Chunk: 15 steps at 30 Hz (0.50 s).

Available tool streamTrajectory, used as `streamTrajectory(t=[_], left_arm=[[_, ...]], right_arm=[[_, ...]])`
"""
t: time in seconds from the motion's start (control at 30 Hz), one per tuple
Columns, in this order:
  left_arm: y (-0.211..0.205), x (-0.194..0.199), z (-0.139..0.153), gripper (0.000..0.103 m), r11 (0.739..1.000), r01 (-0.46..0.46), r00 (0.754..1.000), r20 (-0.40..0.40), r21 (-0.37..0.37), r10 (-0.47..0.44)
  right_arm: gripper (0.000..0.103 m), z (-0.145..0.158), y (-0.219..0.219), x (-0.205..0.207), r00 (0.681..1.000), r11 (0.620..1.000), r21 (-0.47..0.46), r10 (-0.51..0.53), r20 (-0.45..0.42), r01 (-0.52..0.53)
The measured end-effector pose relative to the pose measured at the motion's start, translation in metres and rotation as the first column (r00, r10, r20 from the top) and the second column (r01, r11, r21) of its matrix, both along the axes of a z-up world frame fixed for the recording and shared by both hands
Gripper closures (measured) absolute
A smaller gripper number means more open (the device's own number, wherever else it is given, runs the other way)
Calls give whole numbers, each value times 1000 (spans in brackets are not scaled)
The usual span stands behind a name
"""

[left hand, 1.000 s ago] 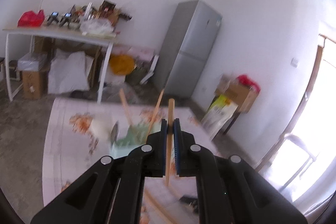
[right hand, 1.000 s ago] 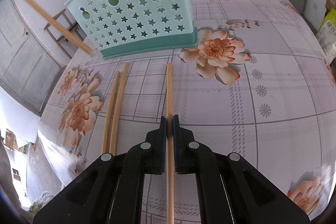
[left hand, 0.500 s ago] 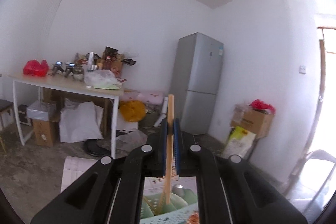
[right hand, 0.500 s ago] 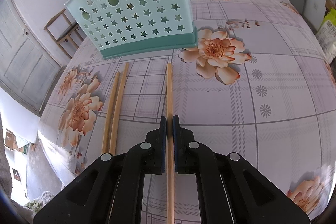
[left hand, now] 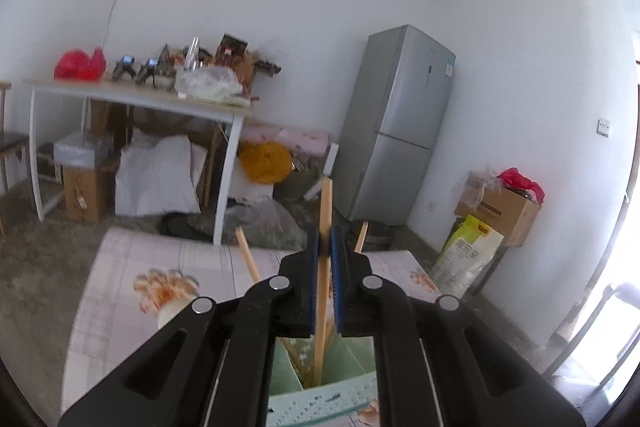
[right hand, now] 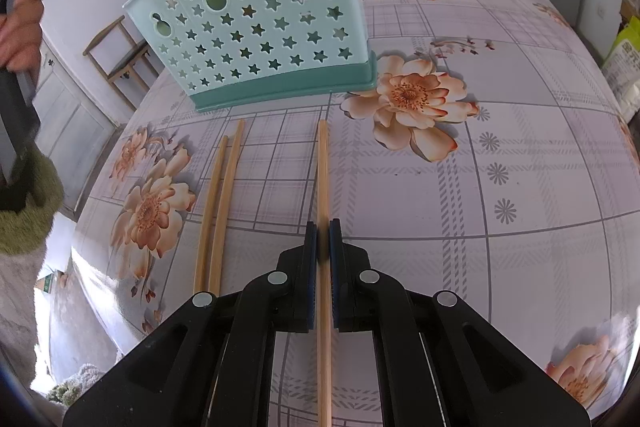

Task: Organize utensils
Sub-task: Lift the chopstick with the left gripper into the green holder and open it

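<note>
We look across a table draped in a flowered, checked cloth, with a grey fridge against the far wall. On the cloth stands a pale green utensil holder punched with stars, a few chopsticks already poking out of its top. Our left gripper sits above the holder, clamped on an upright chopstick whose lower end dips into a compartment. Our right gripper is pinched on a second chopstick lying flat in front of the holder. Just left of it lie two loose chopsticks, side by side.
</note>
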<state>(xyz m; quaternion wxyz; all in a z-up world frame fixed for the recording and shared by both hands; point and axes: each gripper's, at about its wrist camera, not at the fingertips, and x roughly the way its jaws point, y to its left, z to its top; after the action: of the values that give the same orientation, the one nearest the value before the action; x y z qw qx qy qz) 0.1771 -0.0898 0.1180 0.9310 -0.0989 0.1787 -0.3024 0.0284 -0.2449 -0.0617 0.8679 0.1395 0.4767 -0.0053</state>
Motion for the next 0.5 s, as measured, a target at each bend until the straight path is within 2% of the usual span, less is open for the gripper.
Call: streamTrajectory(t=[0.13, 0.3, 0.37, 0.5], left_arm=[[-2, 0, -11, 97, 1000, 17, 999, -42, 3, -17], [-1, -10, -13, 95, 999, 25, 999, -38, 42, -24], [4, -15, -11, 85, 999, 20, 999, -30, 50, -18], [14, -26, -10, 76, 998, 4, 1000, -15, 59, -3]], right_arm=[[99, 0, 0, 0, 1000, 1000, -1, 0, 0, 0], [99, 0, 0, 0, 1000, 1000, -1, -1, -2, 1], [99, 0, 0, 1, 1000, 1000, 0, -1, -4, 1], [98, 0, -2, 2, 1000, 1000, 11, -1, -10, 2]])
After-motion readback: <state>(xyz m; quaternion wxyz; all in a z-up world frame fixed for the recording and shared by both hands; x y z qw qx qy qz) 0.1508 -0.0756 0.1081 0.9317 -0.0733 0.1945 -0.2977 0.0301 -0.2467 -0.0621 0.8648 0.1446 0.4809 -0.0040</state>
